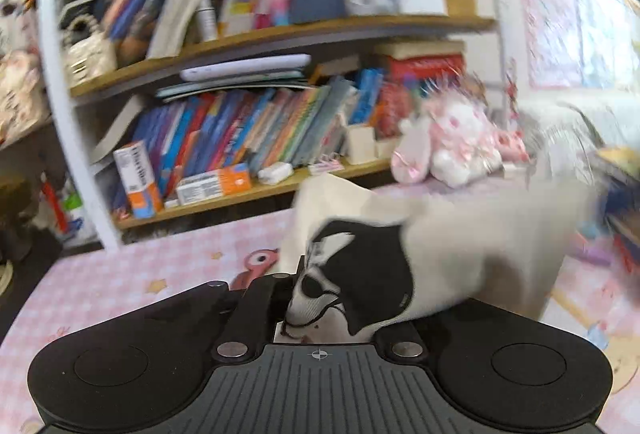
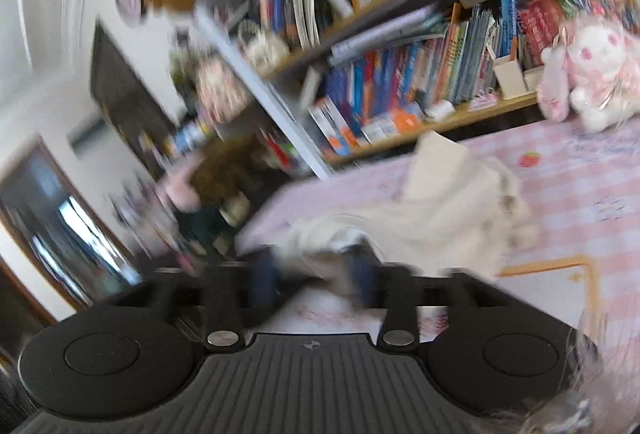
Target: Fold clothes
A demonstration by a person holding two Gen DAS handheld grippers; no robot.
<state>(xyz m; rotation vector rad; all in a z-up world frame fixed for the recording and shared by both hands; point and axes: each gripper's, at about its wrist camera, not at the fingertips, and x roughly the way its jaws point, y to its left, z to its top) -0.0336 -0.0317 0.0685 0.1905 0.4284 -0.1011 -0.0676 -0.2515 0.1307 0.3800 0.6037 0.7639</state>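
1. Two handheld grippers are seen over a table covered with a pink checked tablecloth; both views are blurred.
2. The left gripper is pressed together on a cream garment, pinching it at a black-and-white printed patch.
3. From that pinch, the garment is lifted off the cloth and stretched away to the right in the left wrist view.
4. In the right wrist view, the same cream garment is seen bunched on the tablecloth, with its near edge draped across the right gripper.
5. The right gripper's dark fingers are spread apart, with fabric lying between them; whether the pads press on it cannot be told through the blur.
6. A pink and white plush toy is seated at the far edge of the table.
7. A wooden bookshelf packed with colourful books is seen behind the table.
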